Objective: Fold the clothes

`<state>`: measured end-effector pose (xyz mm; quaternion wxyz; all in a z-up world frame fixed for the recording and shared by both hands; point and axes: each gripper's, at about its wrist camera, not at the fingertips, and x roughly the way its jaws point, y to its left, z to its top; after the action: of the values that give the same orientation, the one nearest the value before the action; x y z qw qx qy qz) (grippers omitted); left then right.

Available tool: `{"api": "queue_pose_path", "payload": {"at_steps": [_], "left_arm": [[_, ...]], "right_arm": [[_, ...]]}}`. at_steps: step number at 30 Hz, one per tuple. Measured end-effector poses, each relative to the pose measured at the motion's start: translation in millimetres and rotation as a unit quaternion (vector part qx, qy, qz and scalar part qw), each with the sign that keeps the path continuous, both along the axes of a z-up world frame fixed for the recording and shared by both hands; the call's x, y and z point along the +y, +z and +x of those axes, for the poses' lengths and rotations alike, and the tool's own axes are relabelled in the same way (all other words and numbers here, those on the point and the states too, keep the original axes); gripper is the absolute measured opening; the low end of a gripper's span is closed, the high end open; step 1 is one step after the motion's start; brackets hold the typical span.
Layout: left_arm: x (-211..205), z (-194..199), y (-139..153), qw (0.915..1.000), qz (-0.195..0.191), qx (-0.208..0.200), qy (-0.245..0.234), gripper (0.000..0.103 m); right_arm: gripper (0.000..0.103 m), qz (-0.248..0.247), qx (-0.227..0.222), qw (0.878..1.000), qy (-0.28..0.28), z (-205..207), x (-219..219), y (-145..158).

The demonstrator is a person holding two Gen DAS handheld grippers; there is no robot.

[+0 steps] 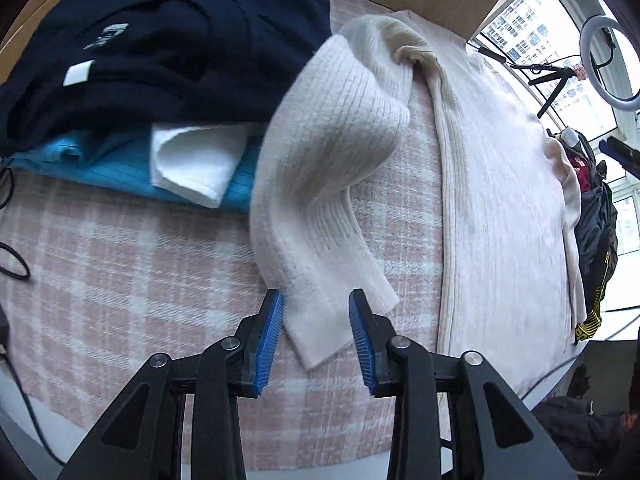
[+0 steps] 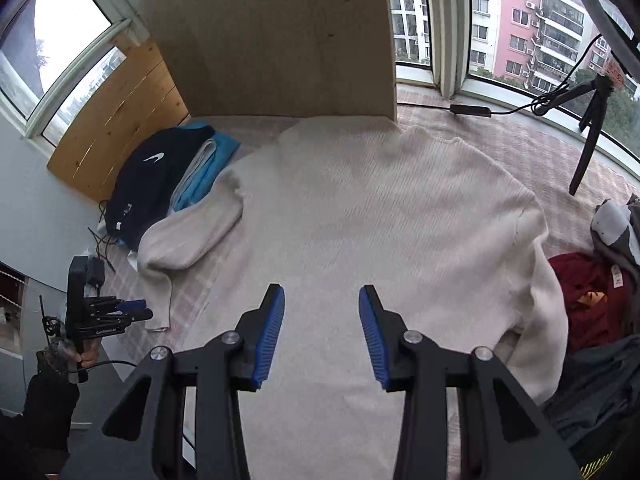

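A cream ribbed sweater (image 2: 360,220) lies spread flat on a pink checked blanket (image 1: 120,264). In the left wrist view its body (image 1: 500,200) runs along the right side and one sleeve (image 1: 320,184) bends down toward me. My left gripper (image 1: 316,300) is open, its blue pads either side of the sleeve cuff (image 1: 316,332), just above it. The left gripper (image 2: 136,310) also shows at the far left of the right wrist view, held by a hand. My right gripper (image 2: 322,296) is open over the sweater's lower body, holding nothing.
Folded navy (image 1: 160,52), blue (image 1: 100,160) and white (image 1: 192,164) clothes are stacked at the left. A pile of dark red (image 2: 588,300) and grey clothes sits at the right. A cardboard panel (image 2: 272,40) stands behind the sweater; a tripod (image 2: 588,120) and cables stand by the windows.
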<state>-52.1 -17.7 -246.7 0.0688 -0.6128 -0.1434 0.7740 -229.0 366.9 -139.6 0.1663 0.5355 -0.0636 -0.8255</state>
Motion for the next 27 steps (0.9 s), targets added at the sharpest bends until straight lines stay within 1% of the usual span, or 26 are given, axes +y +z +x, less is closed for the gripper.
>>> {"api": "queue_pose_path", "payload": {"at_steps": [1, 2, 4, 7, 10, 12, 13, 14, 16, 20, 21, 22, 24, 25, 27], "left_arm": [[0, 1, 2, 1.0000, 0.006, 0.001, 0.001, 0.002], [0, 2, 4, 0.9999, 0.012, 0.003, 0.002, 0.003], [-4, 8, 23, 0.9998, -0.003, 0.020, -0.002, 0.003], [-21, 23, 73, 0.9971, -0.032, 0.069, 0.002, 0.003], [-58, 31, 114, 0.9926, -0.059, 0.105, 0.007, 0.003], [-83, 36, 141, 0.9886, -0.077, 0.129, 0.010, 0.003], [-92, 37, 147, 0.9869, -0.090, 0.134, 0.008, 0.003], [-99, 39, 152, 0.9859, -0.100, 0.135, 0.004, 0.003], [-101, 34, 145, 0.9863, -0.100, 0.131, -0.011, 0.003], [-94, 26, 131, 0.9861, -0.106, 0.122, -0.039, 0.003], [-92, 26, 128, 0.9864, -0.101, 0.122, -0.044, 0.003], [-91, 26, 125, 0.9867, -0.094, 0.123, -0.049, 0.003], [-88, 23, 115, 0.9867, -0.086, 0.125, -0.057, 0.003], [-90, 24, 115, 0.9870, -0.078, 0.126, -0.060, 0.003], [-92, 27, 114, 0.9873, -0.059, 0.131, -0.068, 0.003]], "right_arm": [[0.038, 0.001, -0.003, 1.000, 0.006, 3, -5, -2], [0.038, 0.003, -0.005, 1.000, 0.011, 7, -11, -4], [0.038, 0.005, -0.010, 1.000, 0.022, 12, -22, -7], [0.038, -0.005, -0.015, 1.000, 0.026, 2, -37, -10], [0.038, -0.036, -0.024, 0.999, 0.021, -24, -60, -8], [0.038, -0.073, -0.041, 0.996, 0.013, -50, -82, -9], [0.038, -0.088, -0.048, 0.995, 0.010, -63, -94, -10], [0.038, -0.086, -0.049, 0.995, 0.011, -78, -111, -12], [0.038, -0.068, -0.054, 0.996, 0.012, -109, -144, -21], [0.038, -0.011, -0.097, 0.995, 0.005, -167, -200, -59], [0.038, 0.001, -0.110, 0.994, 0.002, -178, -210, -70], [0.038, 0.010, -0.124, 0.992, -0.003, -189, -220, -80], [0.038, 0.009, -0.157, 0.987, -0.018, -204, -229, -98], [0.035, 0.014, -0.168, 0.986, -0.022, -209, -233, -105], [0.029, 0.042, -0.176, 0.983, -0.033, -215, -240, -117]]}}
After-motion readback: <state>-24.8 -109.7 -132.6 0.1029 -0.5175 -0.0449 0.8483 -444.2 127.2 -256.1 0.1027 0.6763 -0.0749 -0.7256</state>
